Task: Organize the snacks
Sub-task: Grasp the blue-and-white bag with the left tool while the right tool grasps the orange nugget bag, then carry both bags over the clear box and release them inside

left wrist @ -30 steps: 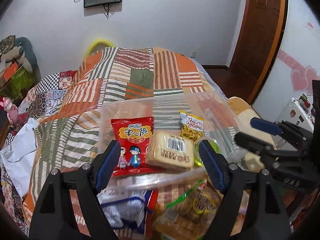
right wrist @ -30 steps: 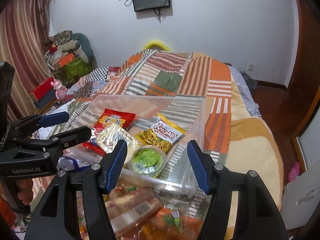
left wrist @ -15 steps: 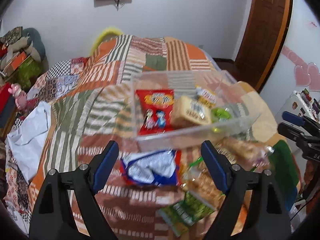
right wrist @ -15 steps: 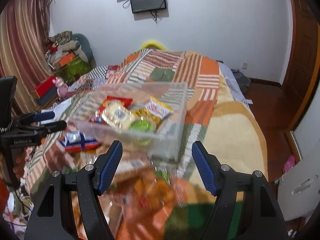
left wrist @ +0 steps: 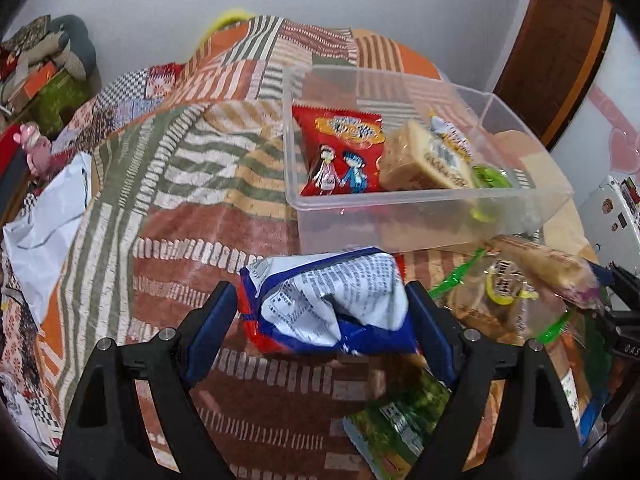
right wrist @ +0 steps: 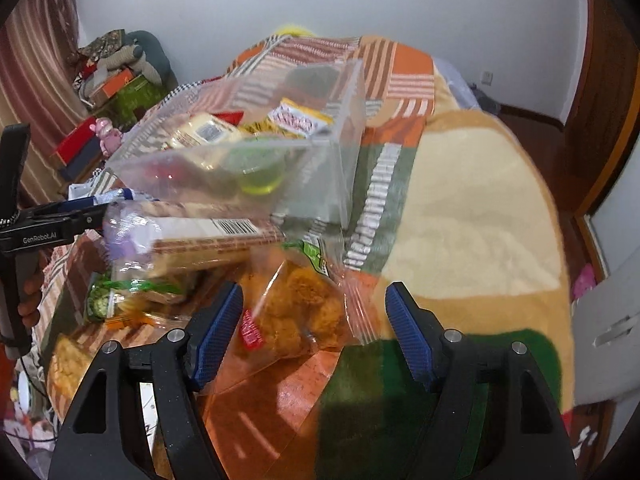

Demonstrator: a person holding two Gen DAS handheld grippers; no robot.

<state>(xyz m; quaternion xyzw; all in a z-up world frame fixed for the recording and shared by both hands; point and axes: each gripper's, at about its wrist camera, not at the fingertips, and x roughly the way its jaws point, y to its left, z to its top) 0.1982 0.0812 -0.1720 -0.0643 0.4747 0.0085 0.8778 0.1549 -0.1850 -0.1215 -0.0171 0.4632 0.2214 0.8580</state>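
Snacks lie scattered over the patchwork bedspread [left wrist: 172, 184] of the bed, and a clear plastic bin [left wrist: 420, 216] sits on it farther up from me, towards the wall. Inside the bin I see a red cartoon snack packet [left wrist: 340, 152], a wrapped sponge cake slice [left wrist: 420, 164], a yellow noodle-snack packet [right wrist: 300, 120] and a green jelly cup [right wrist: 260, 172].

My left gripper [left wrist: 320, 324] hovers with its fingers [left wrist: 210, 332] spread on either side of a crumpled blue-and-white snack bag [left wrist: 332, 304] that rests on the bedspread just in front of the bin's near wall. The bag lies between the pads; I cannot tell whether either pad touches it, and the fingers are not clenched on it.

My right gripper [right wrist: 314, 332] is opening, its fingers [right wrist: 218, 332] wide apart over a clear bag of fried golden pieces [right wrist: 304, 312] lying near the bed's edge closest to me. The left pad is just beside that bag, the right pad stands clear of it, and nothing is gripped.

Between the two grippers lie a long wrapped biscuit pack with a barcode [right wrist: 200, 236], leaning against the bin's near wall, a green-trimmed cellophane bag [left wrist: 504, 300] and a green packet [left wrist: 400, 420] low by my left fingers.
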